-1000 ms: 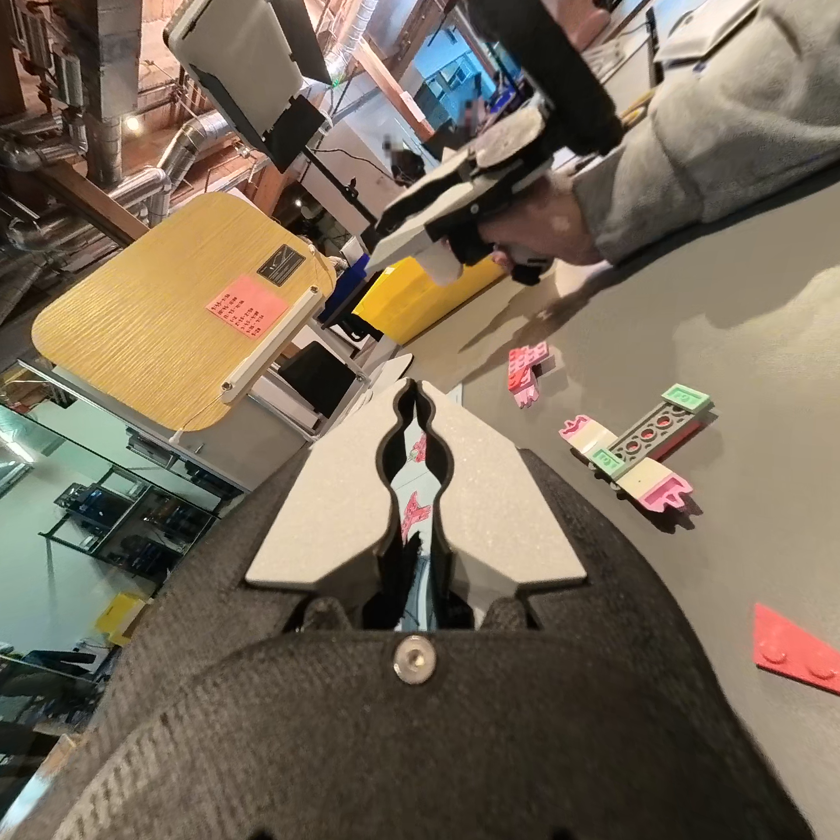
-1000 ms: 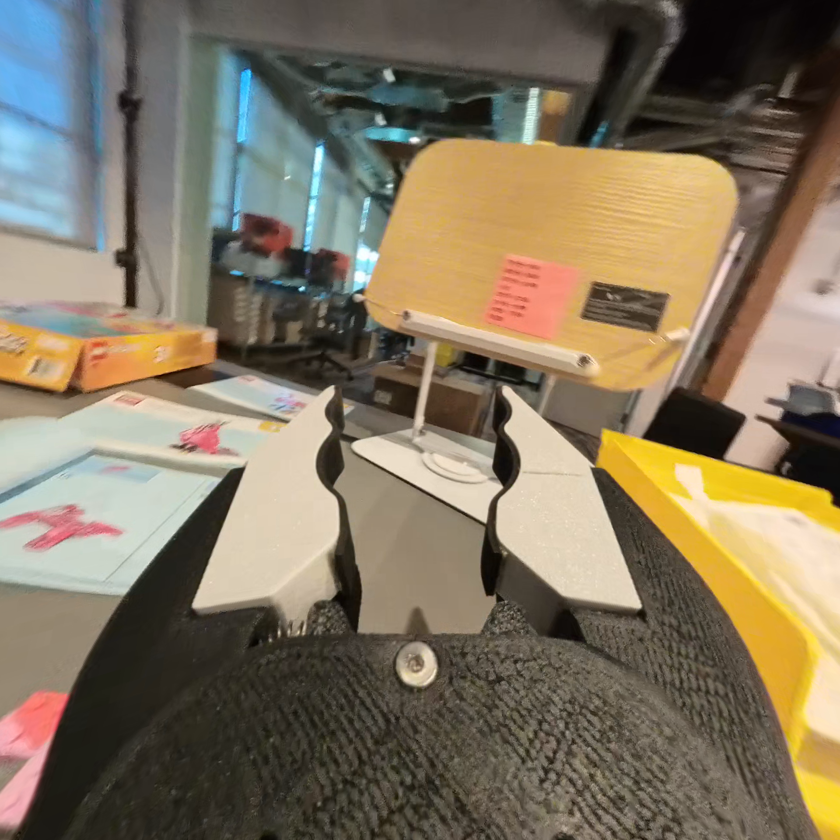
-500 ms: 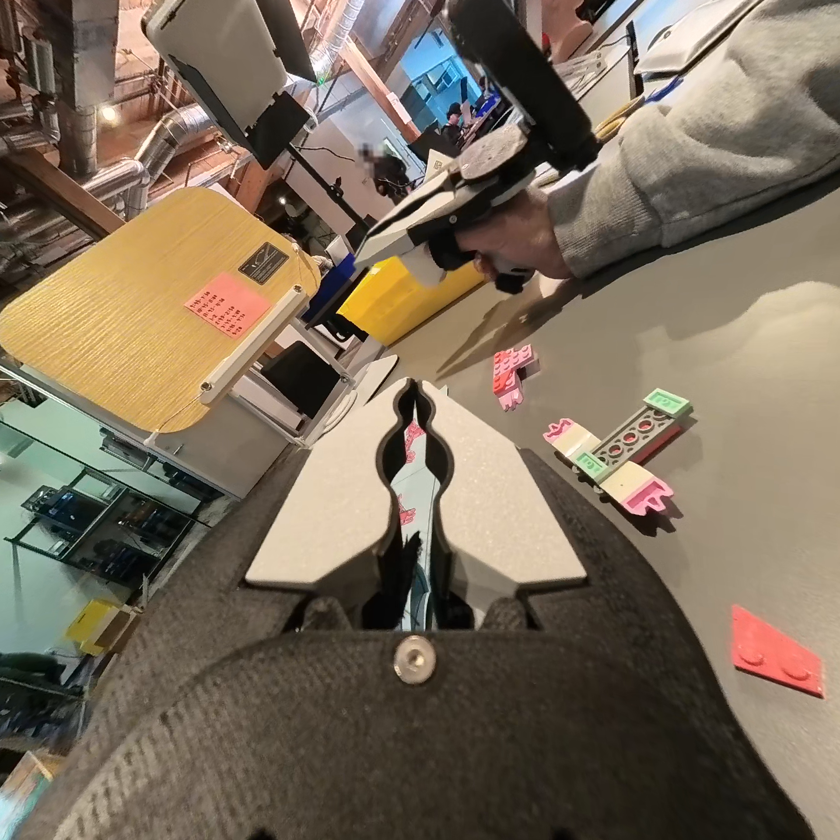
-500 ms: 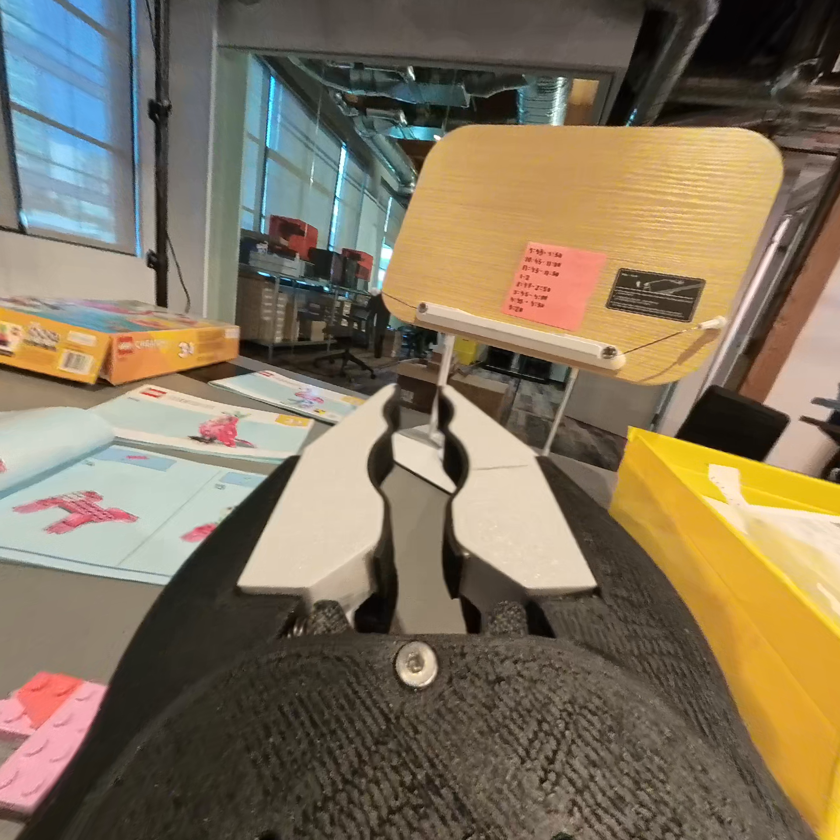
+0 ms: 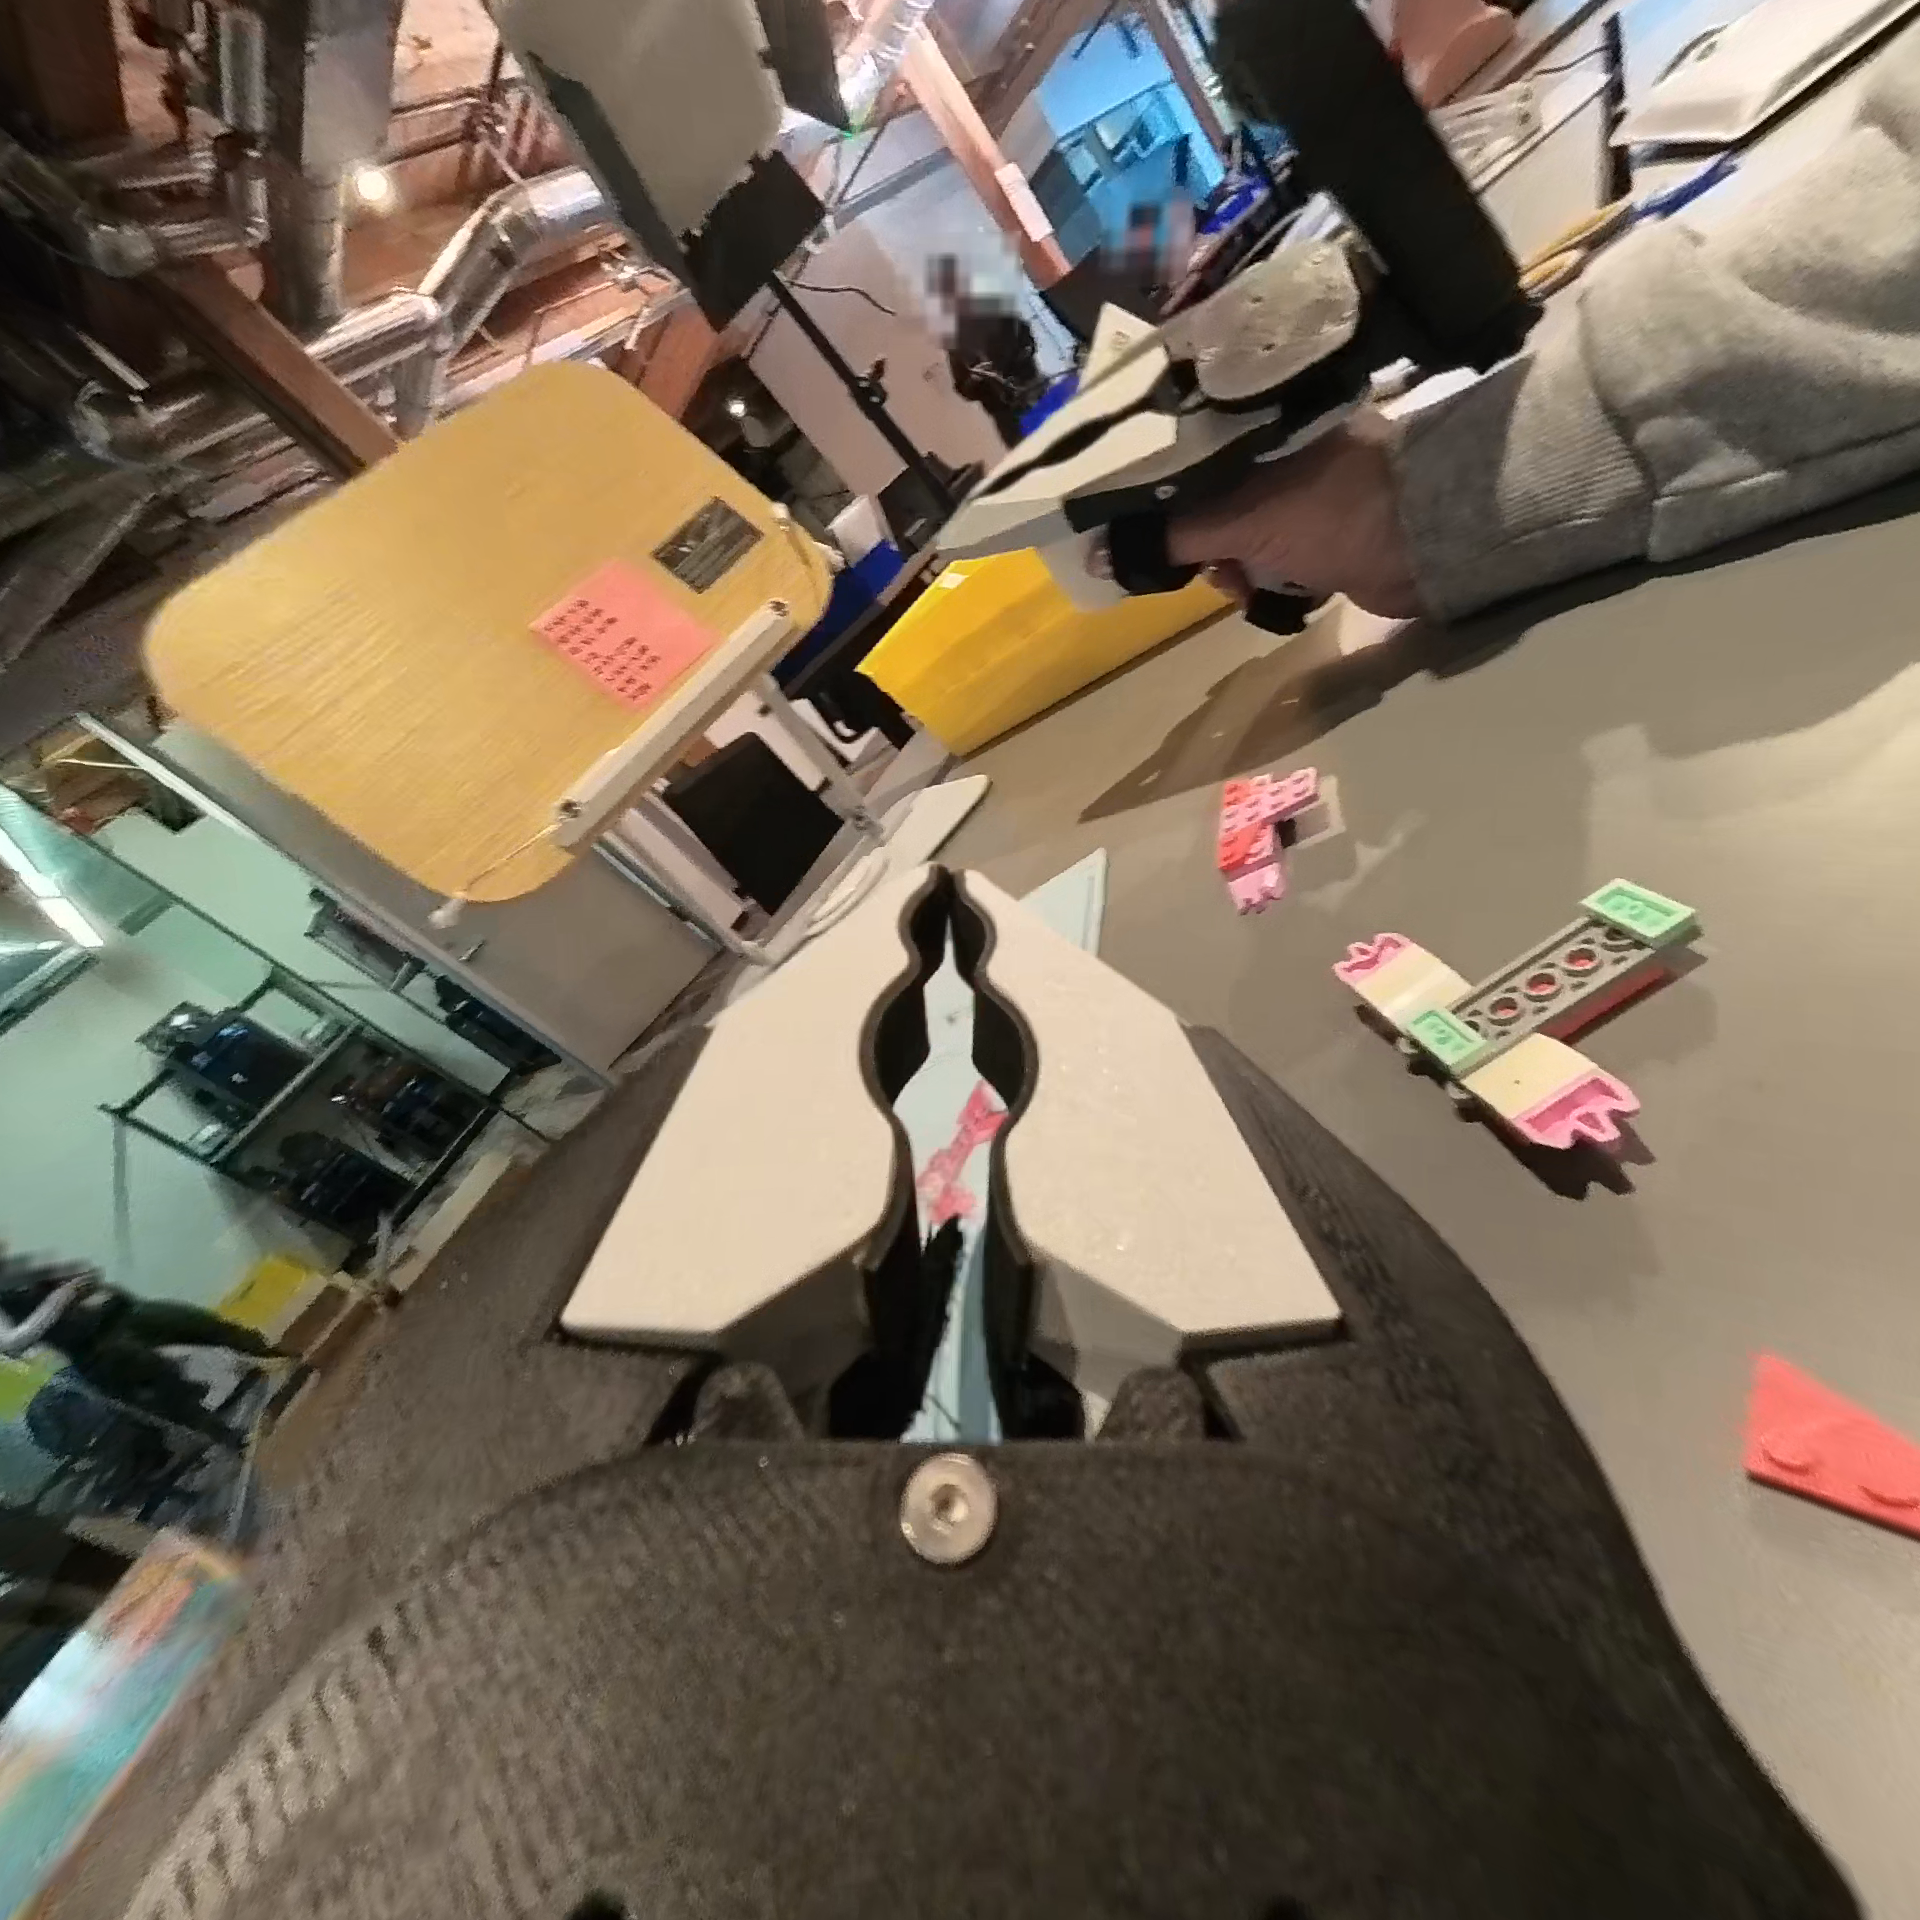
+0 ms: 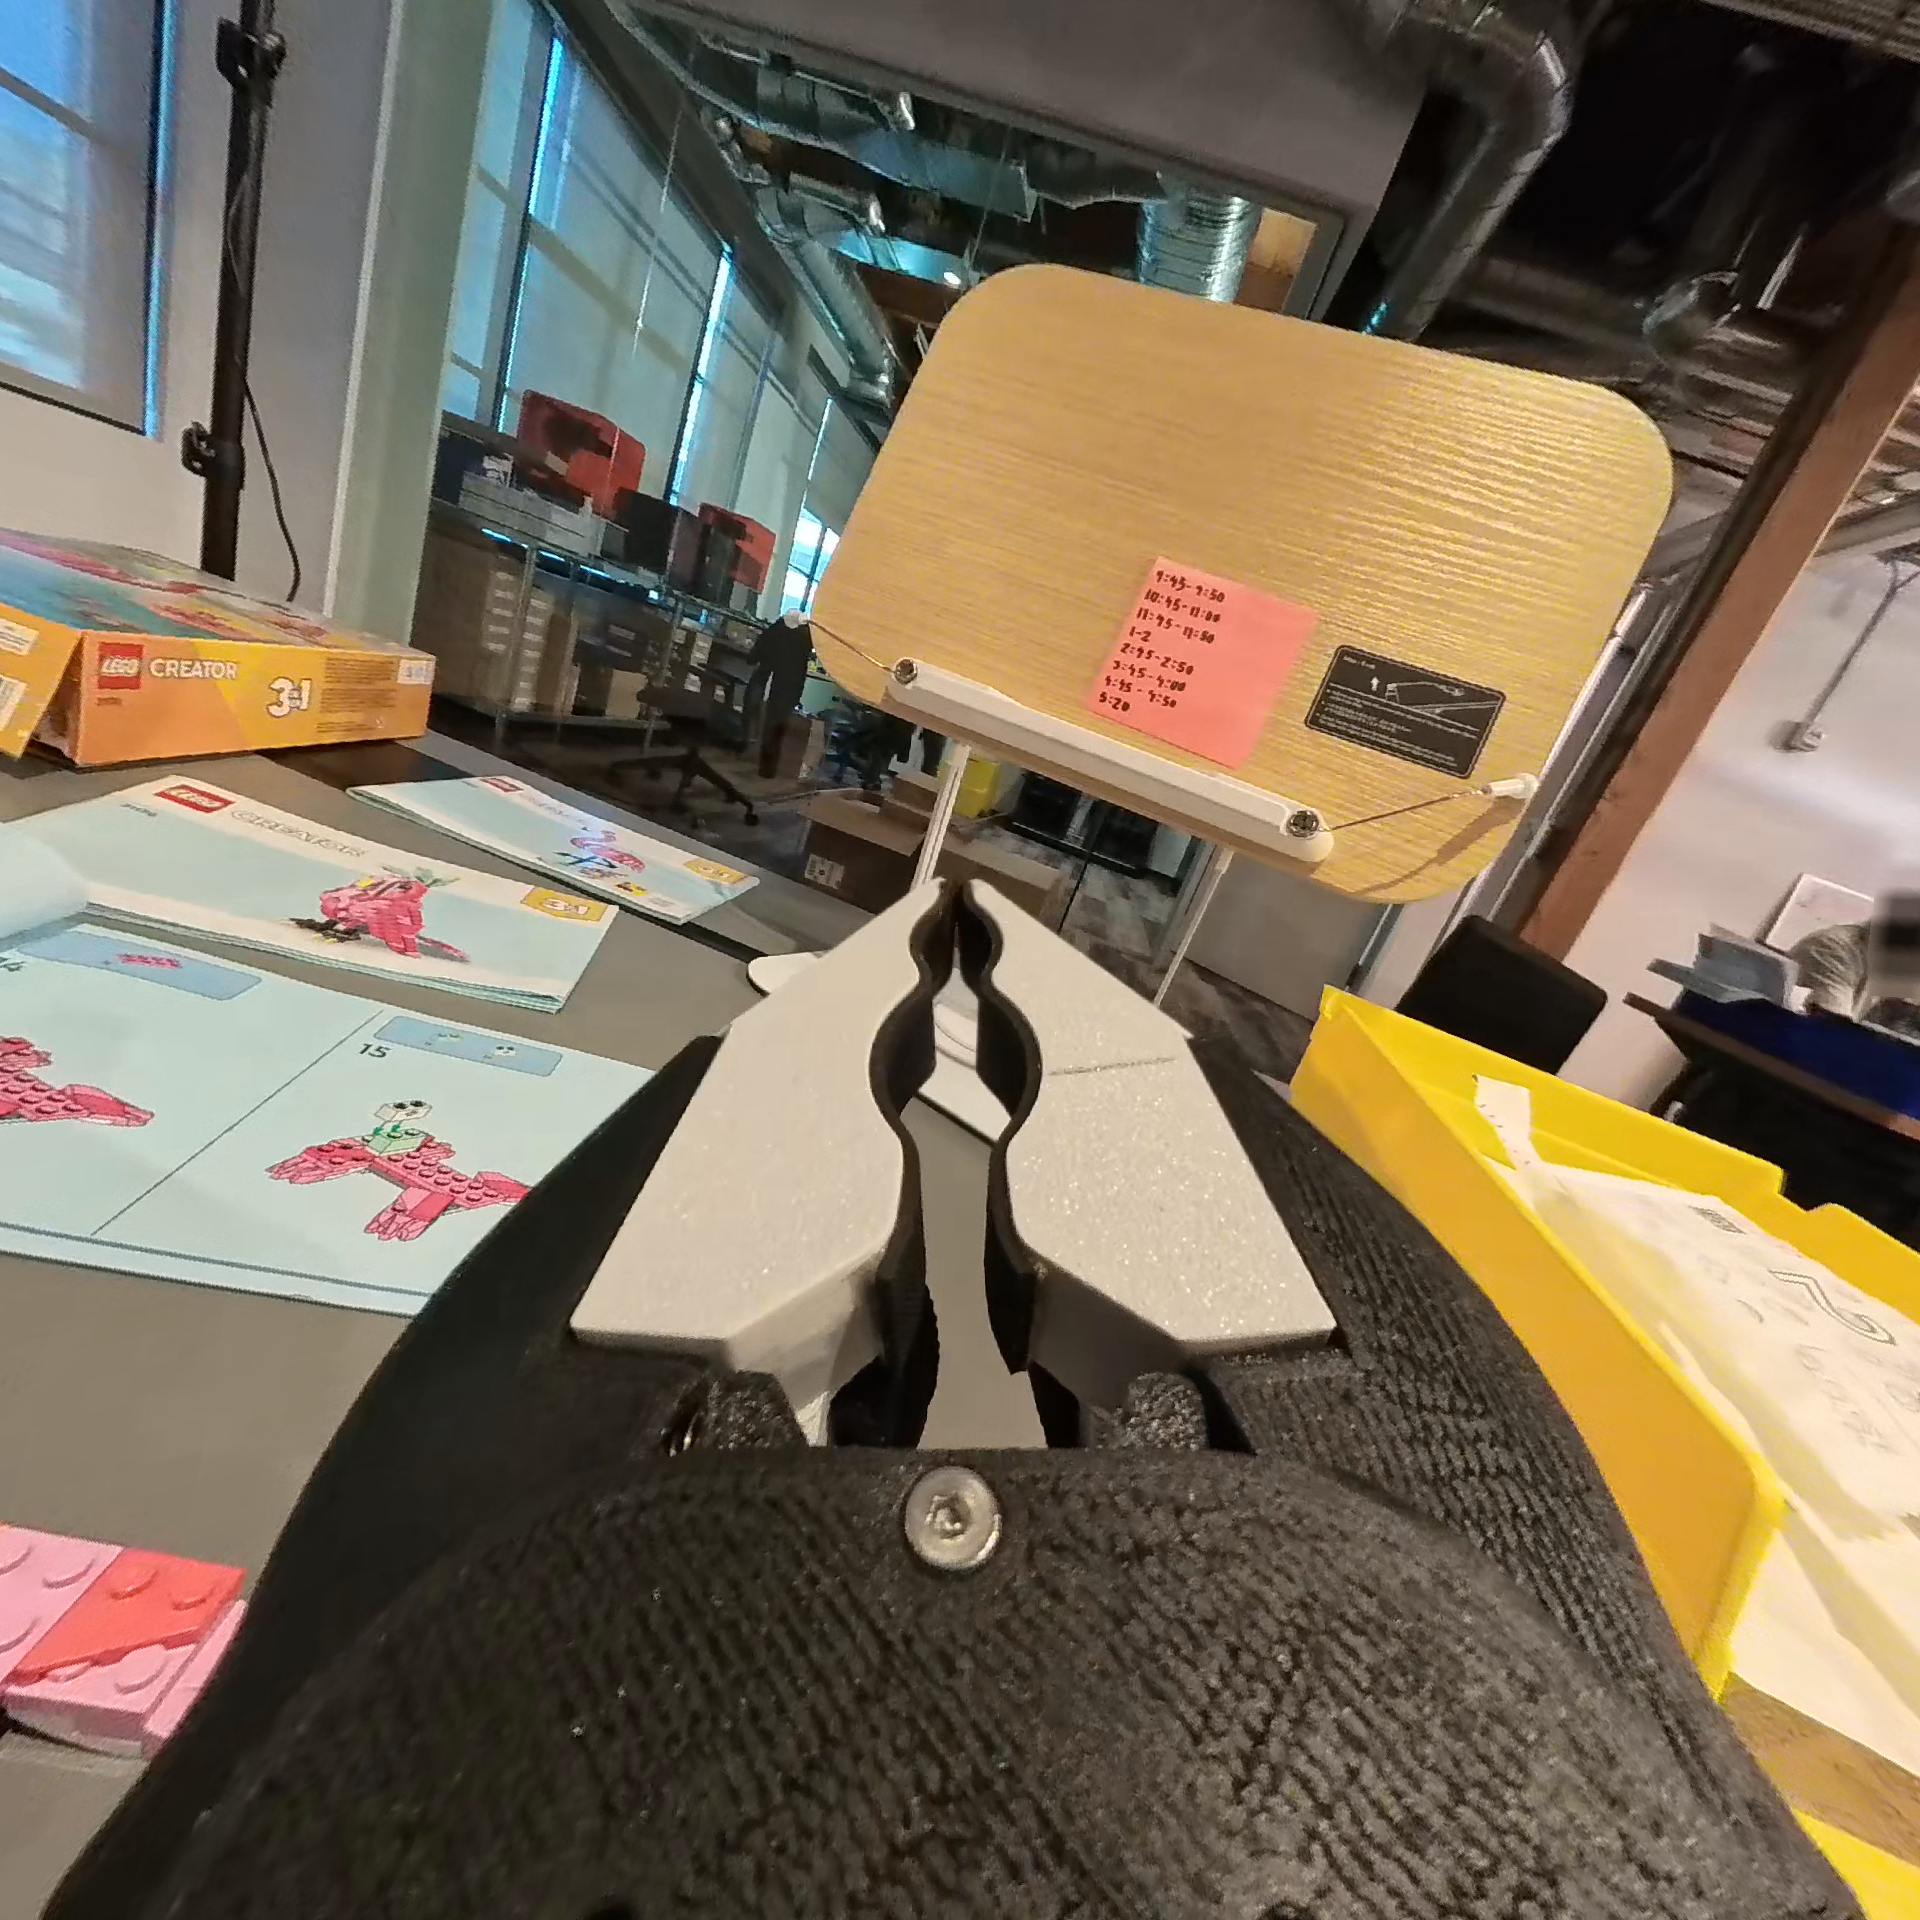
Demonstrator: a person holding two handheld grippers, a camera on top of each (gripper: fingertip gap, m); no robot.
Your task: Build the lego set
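- Grippers first: my left gripper (image 5: 948, 902) has its grey fingers (image 5: 1091, 1101) pressed together at the tips, with nothing between them; it hangs tilted above the grey table (image 5: 1558, 727).
- My right gripper (image 6: 954, 906) is likewise closed tip to tip and empty. In the left wrist view it shows farther off (image 5: 997, 488), raised off the table in my hand (image 5: 1304, 530), grey sleeve (image 5: 1662, 343) behind it.
- On the table to the right of my left gripper lies a partly built lego piece (image 5: 1507, 1013): a dark grey holed plate with green tiles at its ends, crossing cream and pink parts.
- Beyond it, well apart, sits a small pink and red brick cluster (image 5: 1262, 836).
- A flat red plate (image 5: 1839, 1455) lies alone near the right edge of that view.
- From the right wrist view, pink and red bricks (image 6: 104, 1642) lie at the lower left, just beside my gripper's black body.
- An open instruction booklet (image 6: 260, 1122) lies flat on the table to the left, two more booklets (image 6: 343, 883) behind it, and an orange lego box (image 6: 218, 681) farther back.
- A wooden book stand (image 6: 1226, 582) stands upright ahead, a pink note (image 6: 1195, 655) stuck on it.
- A yellow bin (image 6: 1507, 1226) with papers in it sits to my right.
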